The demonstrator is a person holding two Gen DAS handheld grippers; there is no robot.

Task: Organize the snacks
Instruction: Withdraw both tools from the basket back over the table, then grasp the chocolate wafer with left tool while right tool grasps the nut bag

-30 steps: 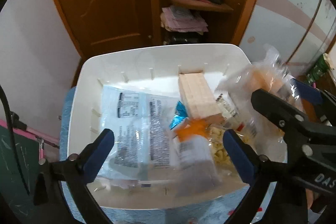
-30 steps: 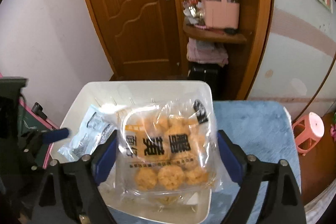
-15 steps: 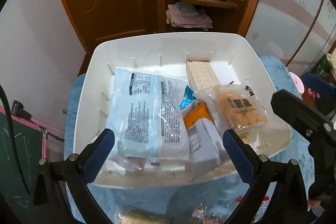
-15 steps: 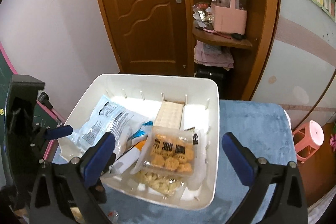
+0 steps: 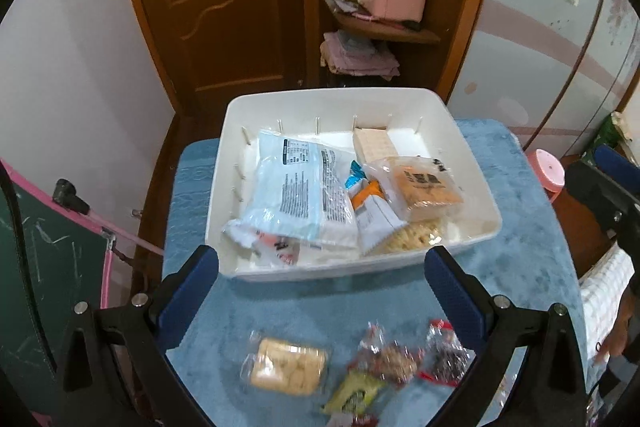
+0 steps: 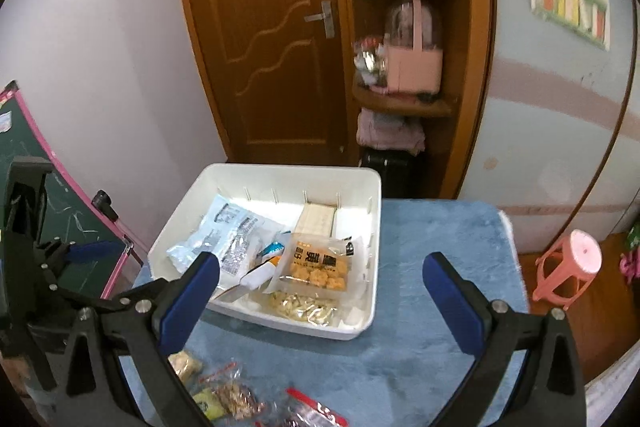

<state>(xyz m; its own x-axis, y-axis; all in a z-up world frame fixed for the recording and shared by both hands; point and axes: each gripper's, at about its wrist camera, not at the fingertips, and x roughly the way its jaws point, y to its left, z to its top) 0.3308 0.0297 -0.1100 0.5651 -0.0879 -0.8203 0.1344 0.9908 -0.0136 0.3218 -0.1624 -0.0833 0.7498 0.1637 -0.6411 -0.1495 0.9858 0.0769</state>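
A white bin stands on a blue cloth. It holds a pale blue packet, a wafer block and an orange cookie packet. My left gripper is open and empty, held back from the bin's near wall. My right gripper is open and empty, above the cloth before the bin. Loose snacks lie near me: a cracker pack, a red-edged pack and a green packet.
The blue cloth covers a small table with edges at right and left. A pink stool stands on the floor to the right. A green chalkboard leans at left. A wooden door and shelf stand behind.
The right gripper let go of the orange cookie packet, which now lies in the bin. Both grippers pulled back and up, bringing the loose snacks into view.
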